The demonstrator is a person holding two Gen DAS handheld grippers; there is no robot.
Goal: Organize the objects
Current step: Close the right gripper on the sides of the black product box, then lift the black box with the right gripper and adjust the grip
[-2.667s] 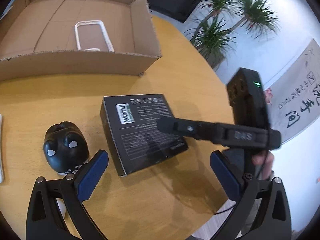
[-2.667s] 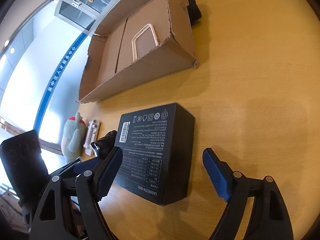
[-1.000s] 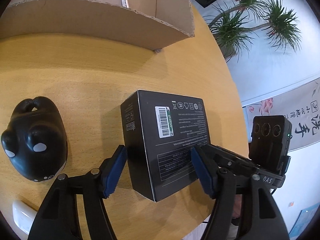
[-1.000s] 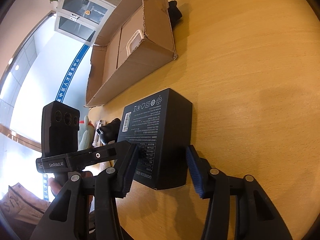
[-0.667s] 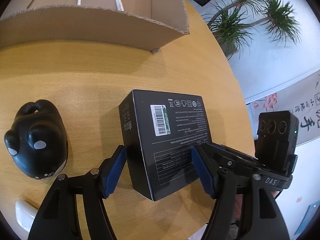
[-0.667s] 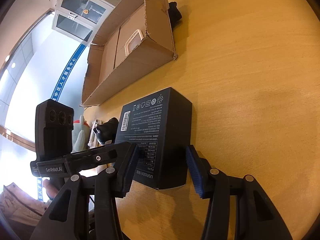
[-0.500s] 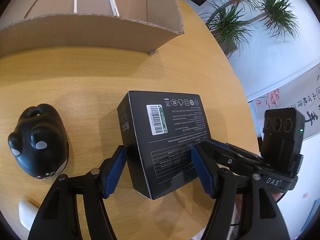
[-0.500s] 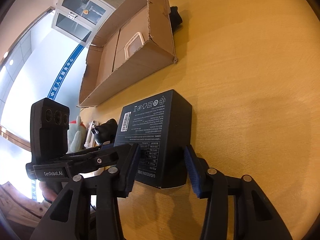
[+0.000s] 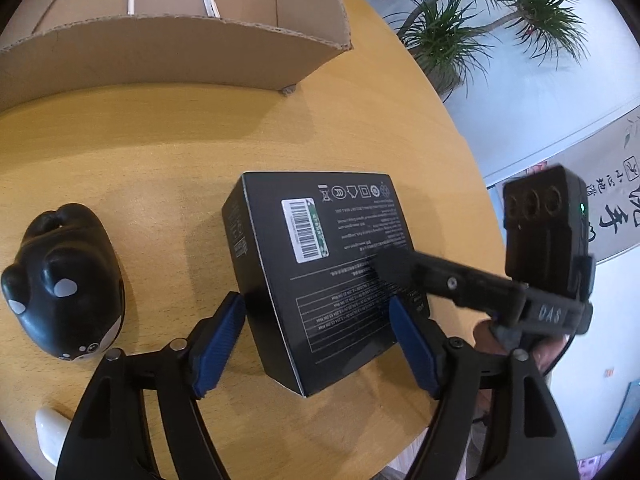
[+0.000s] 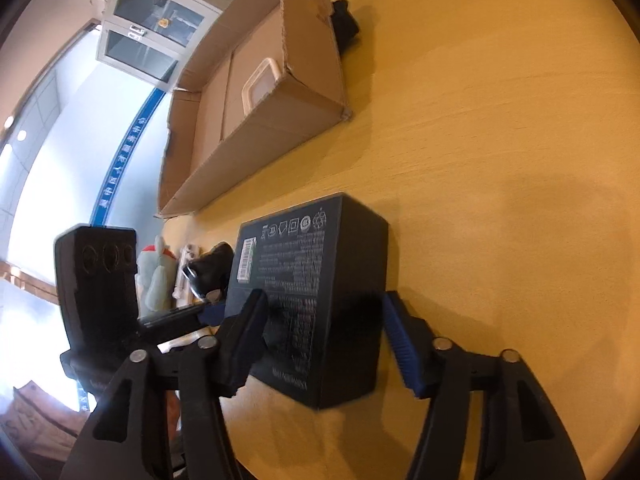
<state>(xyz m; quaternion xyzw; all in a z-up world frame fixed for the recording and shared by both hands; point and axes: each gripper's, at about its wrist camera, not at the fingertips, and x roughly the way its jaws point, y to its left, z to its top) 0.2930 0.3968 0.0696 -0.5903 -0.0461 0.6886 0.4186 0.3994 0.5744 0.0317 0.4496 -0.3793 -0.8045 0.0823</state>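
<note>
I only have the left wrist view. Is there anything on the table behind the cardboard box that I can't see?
Observer: Yes. The right wrist view shows a dark object on the table by the far corner of the cardboard box.
Operator: Anything past the black toy?
Observer: A grey plush toy with a red top stands just beyond the black toy.
Operator: How does the right gripper sit on the black box?
Observer: The right gripper straddles the black box, which lies between its opening fingers. The outer blue finger lies alongside the box's side.
</note>
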